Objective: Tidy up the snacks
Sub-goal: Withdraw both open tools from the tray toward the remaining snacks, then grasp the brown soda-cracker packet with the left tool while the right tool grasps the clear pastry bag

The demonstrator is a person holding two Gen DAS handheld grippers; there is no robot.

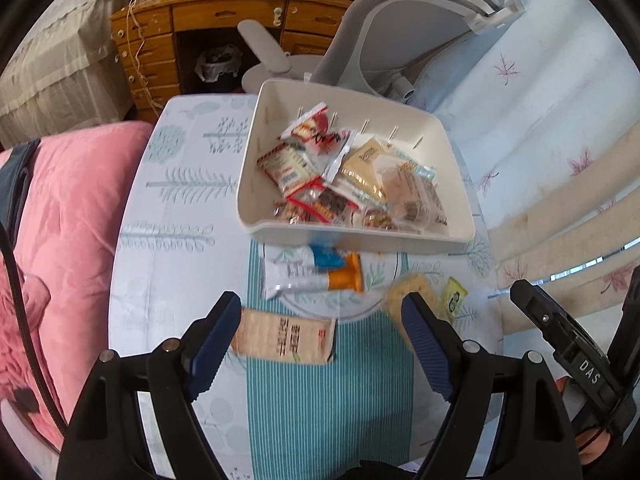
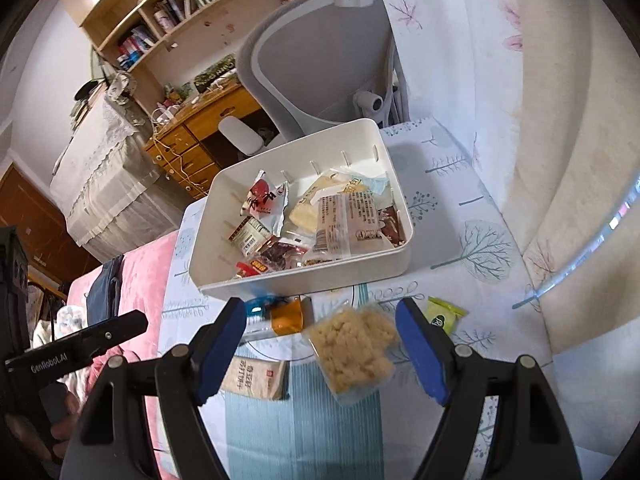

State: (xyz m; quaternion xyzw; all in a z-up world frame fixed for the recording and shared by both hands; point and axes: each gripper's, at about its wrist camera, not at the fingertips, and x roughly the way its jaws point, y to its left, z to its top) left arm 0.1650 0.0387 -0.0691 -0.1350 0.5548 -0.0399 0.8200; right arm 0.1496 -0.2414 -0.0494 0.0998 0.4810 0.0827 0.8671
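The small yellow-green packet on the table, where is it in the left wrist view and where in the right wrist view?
Left wrist view: the small yellow-green packet lies right of centre, beside the right finger's tip, partly hidden by it.
Right wrist view: the packet lies right of centre, just beyond the right finger's tip.
Shared landmark: the white bin of snacks, up and left of the packet in both.

The bin point(image 1: 280, 216) is plain white. The tablecloth point(image 1: 176, 208) is pale blue-white, printed with teal tree motifs, with a teal-and-white striped panel point(image 1: 328, 400) at its near centre. Gripper pads point(image 1: 424, 344) are blue on black frames. Near the bin, the tube-shaped packet point(image 1: 316, 276) is white with blue and orange ends. The flat packet point(image 1: 284, 340) is beige with dark print. The small sachet point(image 2: 442, 314) is yellow-green. The quilt point(image 1: 72, 240) at left is pink.
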